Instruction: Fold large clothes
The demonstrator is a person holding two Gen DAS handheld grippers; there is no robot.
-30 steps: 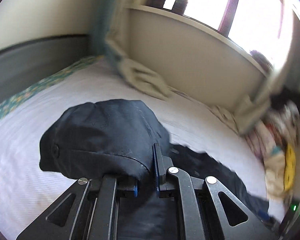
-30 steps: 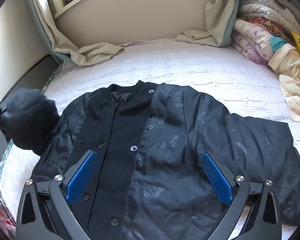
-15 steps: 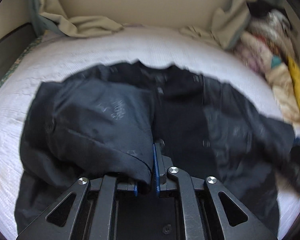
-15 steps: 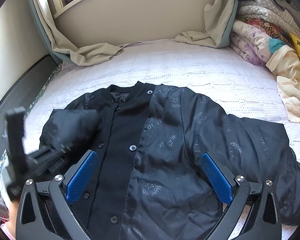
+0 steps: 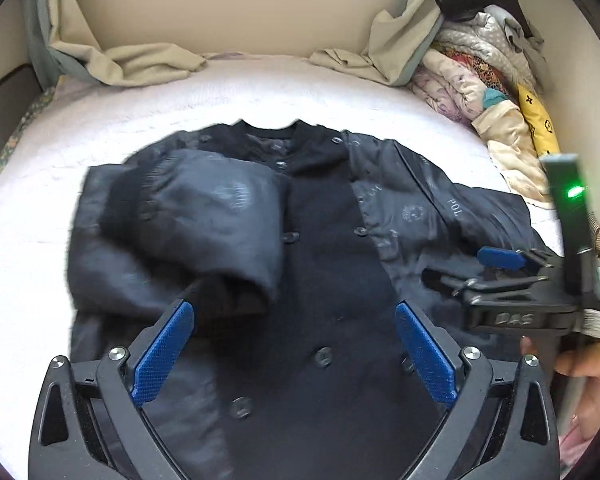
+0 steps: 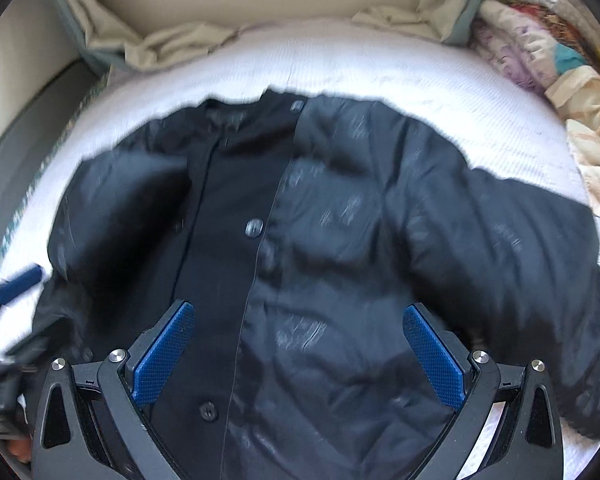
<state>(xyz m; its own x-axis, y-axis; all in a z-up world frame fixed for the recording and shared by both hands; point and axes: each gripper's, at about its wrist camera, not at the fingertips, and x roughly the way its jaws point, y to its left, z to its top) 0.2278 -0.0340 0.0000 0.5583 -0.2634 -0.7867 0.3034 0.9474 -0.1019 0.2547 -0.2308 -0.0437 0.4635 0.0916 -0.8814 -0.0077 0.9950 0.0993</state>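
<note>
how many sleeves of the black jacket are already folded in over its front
1. The left sleeve lies folded across the black jacket front; the right sleeve is still spread out on the bed.

You had the jacket (image 5: 324, 264) flat on the bed (image 5: 260, 92), its left sleeve (image 5: 204, 224) folded over the chest, curtains (image 5: 132, 60) behind it, bedding (image 5: 480, 80) at the right.

**Left sleeve folded across the jacket**

Your left gripper (image 5: 294, 354) hangs wide open over the black jacket (image 5: 324, 280) on the white bed (image 5: 260, 96). One sleeve (image 5: 204, 220) lies across the chest. Your right gripper (image 5: 470, 266) hovers over the other sleeve.
</note>
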